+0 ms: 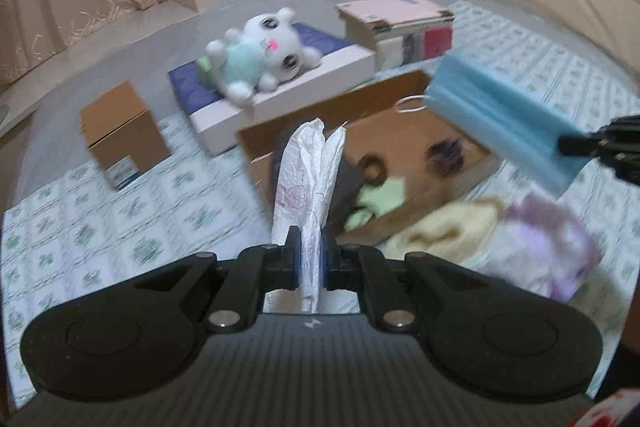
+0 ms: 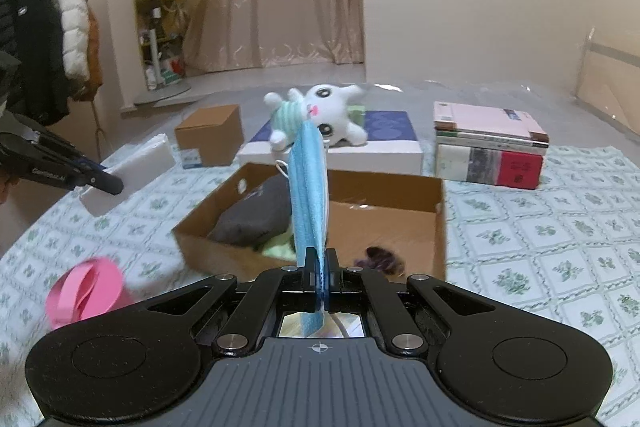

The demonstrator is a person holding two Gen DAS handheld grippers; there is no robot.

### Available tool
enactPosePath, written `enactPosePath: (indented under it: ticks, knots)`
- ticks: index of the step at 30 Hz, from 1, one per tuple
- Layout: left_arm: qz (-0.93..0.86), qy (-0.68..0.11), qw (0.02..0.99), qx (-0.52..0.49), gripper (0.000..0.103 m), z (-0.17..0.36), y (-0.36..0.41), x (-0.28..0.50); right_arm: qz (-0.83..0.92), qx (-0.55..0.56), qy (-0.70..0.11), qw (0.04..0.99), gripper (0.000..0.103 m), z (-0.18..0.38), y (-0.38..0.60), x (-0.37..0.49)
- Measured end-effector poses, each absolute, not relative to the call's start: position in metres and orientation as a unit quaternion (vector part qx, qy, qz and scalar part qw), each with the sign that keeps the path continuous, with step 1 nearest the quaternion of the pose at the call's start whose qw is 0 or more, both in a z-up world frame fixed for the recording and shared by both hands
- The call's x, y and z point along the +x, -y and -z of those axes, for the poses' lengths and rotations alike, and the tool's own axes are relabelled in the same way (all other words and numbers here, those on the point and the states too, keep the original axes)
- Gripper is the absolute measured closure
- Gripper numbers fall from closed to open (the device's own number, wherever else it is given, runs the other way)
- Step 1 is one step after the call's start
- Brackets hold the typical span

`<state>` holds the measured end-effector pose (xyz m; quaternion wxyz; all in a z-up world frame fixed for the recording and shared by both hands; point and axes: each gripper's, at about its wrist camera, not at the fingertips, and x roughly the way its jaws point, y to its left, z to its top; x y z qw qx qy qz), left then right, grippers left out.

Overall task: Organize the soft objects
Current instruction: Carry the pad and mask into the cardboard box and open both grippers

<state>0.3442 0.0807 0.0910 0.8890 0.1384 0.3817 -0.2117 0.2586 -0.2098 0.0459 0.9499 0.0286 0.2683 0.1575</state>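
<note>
— Two tongs, both clamped. What lies under them, biggest first?

— Largest is the bed sheet [image 2: 540, 227], patterned green on white, spread below both tongs. On it, straight ahead of the right gripper [image 2: 321, 267], stands the open cardboard box [image 2: 400, 219]; a grey bundle [image 2: 252, 215] and a pale green cloth [image 2: 280, 249] lie in the box's left part, something dark purple [image 2: 380, 257] nearer its right.

— And beyond the box?

— Farther out, a flat white box [image 2: 360, 151] carries a white plush toy [image 2: 320, 115]. Right of that sits a stack of books [image 2: 492, 147]; left of it, a small closed carton [image 2: 210, 135].

— What does each one grip?

— The right gripper's pads are pressed tight on a blue face mask [image 2: 310, 187], which stands up from the jaws above the box. The left gripper [image 1: 306, 255] is pinched onto a white wrapped pad [image 1: 308, 183] that rises upright between its fingers, also over the near side of the box.

— Anything close by?

— Just right of the left gripper lie a cream cloth [image 1: 440, 231] and a lilac one [image 1: 552, 243]; left of the right gripper, a pink ribbon roll [image 2: 86, 291].
</note>
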Motion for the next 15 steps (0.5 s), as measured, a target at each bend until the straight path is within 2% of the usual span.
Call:
enactPosePath:
  ticks: [6, 15]
  knots:
    - [0.22, -0.404, 0.881, 0.112, 0.095, -0.094, -0.027, 0.384, -0.151, 0.027, -0.28, 0.948, 0.102, -0.054, 0.23, 0.302]
    - [0.206, -0.44, 0.868, 0.107, 0.095, -0.056, 0.028, 0.44, -0.154, 0.046, -0.328, 0.931, 0.102, -0.038, 0.241, 0.382]
